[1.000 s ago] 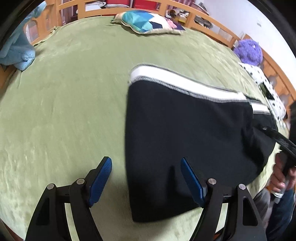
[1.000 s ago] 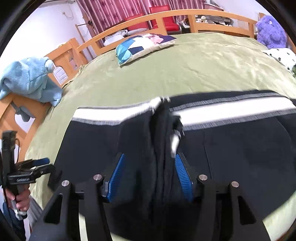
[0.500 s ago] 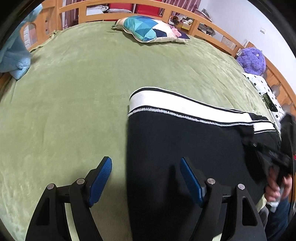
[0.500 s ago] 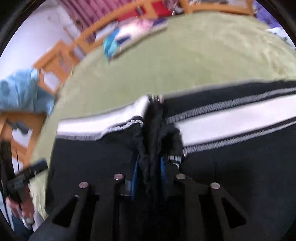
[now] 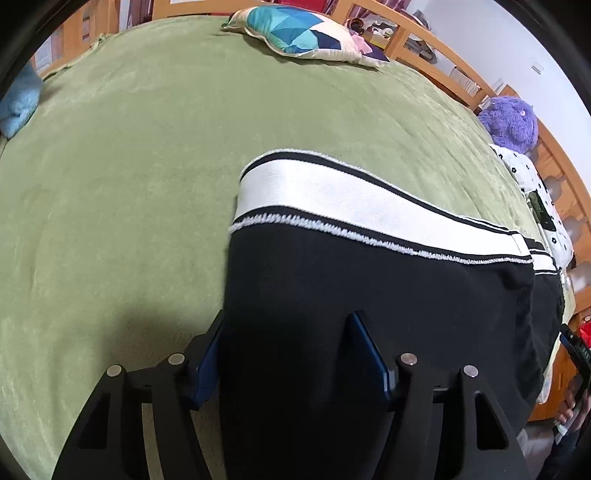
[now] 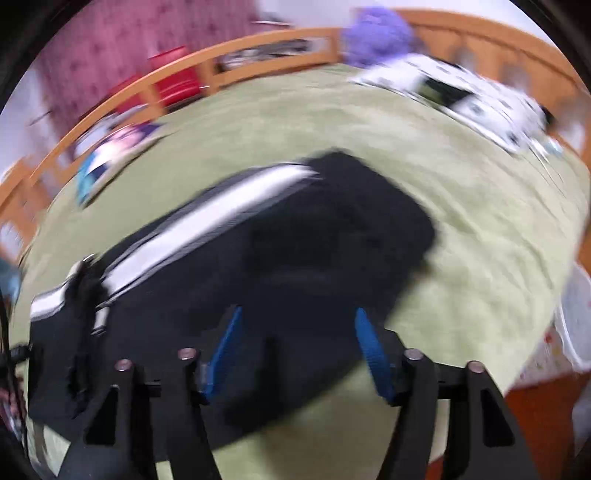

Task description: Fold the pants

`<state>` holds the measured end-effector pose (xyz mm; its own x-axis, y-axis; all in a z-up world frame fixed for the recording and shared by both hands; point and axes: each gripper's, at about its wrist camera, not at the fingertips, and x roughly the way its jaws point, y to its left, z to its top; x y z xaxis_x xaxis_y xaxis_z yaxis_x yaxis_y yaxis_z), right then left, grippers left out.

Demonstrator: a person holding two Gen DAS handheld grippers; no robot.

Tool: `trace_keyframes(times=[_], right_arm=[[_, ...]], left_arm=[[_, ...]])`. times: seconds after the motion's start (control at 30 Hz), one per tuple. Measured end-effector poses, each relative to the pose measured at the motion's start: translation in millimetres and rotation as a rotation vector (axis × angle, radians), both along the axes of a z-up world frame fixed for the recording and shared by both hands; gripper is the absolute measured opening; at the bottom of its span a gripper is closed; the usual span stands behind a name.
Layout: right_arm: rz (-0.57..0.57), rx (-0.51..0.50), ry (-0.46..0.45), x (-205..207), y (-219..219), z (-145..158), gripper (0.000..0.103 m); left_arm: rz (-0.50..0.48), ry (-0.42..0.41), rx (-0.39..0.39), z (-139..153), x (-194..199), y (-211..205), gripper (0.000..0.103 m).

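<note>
Black pants (image 5: 369,295) with a white side stripe (image 5: 332,195) lie folded on the green bedspread (image 5: 129,166). My left gripper (image 5: 288,347) is open, its blue pads astride the near left edge of the pants, low over the cloth. In the blurred right wrist view the pants (image 6: 314,251) lie flat with the stripe (image 6: 207,229) running up-right. My right gripper (image 6: 299,347) is open and empty above their near edge. A bunched black part (image 6: 85,295) sits at the left.
A patterned pillow (image 5: 306,33) lies at the far side. A purple plush toy (image 5: 509,122) and a dotted white cloth (image 5: 535,192) lie at the right. A wooden rail (image 6: 221,62) rings the bed. A blue cloth (image 5: 18,103) hangs at far left.
My right gripper has let go of the bunched pants, opened, and swung right. My left gripper has moved forward over the pants' left edge, still open.
</note>
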<state>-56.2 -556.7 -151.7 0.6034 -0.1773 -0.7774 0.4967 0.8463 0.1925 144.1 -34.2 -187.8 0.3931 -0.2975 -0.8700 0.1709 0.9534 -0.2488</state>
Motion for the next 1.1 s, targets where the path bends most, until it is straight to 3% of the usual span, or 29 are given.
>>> trace_keyframes(times=[0.17,0.23,0.33,0.4,0.43,0.47,0.5,0.53,0.57,0.73,0.9,1.0,1.1], right_arm=[[-0.103,0.238,-0.013,9.4,-50.5,-44.9,0.067],[-0.112,0.311,-0.088,14.7,-62.1,-53.9,0.07],[-0.108,0.327,-0.136,31.2,-66.2,-56.6,0.074],[-0.125,0.314,-0.128,41.4,-68.5,-58.3,0.074],[-0.133,0.297,-0.123,44.6,-67.7,-56.8,0.071],[-0.143,0.27,-0.11,46.8,-66.4,-54.8,0.053],[-0.147,0.241,-0.105,48.5,-64.4,-53.5,0.044],[-0.134,0.223,-0.121,47.0,-59.7,-50.6,0.034],[-0.126,0.215,-0.143,43.8,-55.9,-44.4,0.03],[-0.127,0.16,-0.183,38.8,-30.5,-4.6,0.026],[-0.104,0.117,-0.25,37.1,4.0,48.8,0.024],[-0.066,0.12,-0.307,37.9,31.8,76.9,0.024],[0.004,0.142,-0.324,49.3,66.6,83.7,0.024]], left_arm=[[-0.023,0.005,0.004,-1.2,8.4,-5.6,0.062],[-0.023,0.017,-0.016,-1.7,12.8,-4.6,0.059],[-0.02,0.023,-0.035,-1.5,15.1,-2.2,0.047],[-0.021,0.02,-0.043,0.8,14.5,-2.4,0.031],[-0.029,0.013,-0.041,2.7,13.6,-3.4,0.025],[-0.041,0.0,-0.036,6.0,11.8,-5.1,0.017],[-0.053,-0.02,-0.03,10.9,8.8,-6.1,0.014],[-0.055,-0.028,-0.03,14.0,7.9,-5.6,0.013],[-0.05,-0.034,-0.035,17.2,6.4,-4.5,0.013],[-0.014,-0.059,-0.133,42.8,-0.2,17.5,0.012],[-0.045,-0.084,-0.2,75.2,-6.8,42.3,0.012],[-0.044,-0.157,-0.135,100.4,-8.7,61.1,0.012],[0.009,-0.185,-0.079,122.4,0.6,102.1,0.012]])
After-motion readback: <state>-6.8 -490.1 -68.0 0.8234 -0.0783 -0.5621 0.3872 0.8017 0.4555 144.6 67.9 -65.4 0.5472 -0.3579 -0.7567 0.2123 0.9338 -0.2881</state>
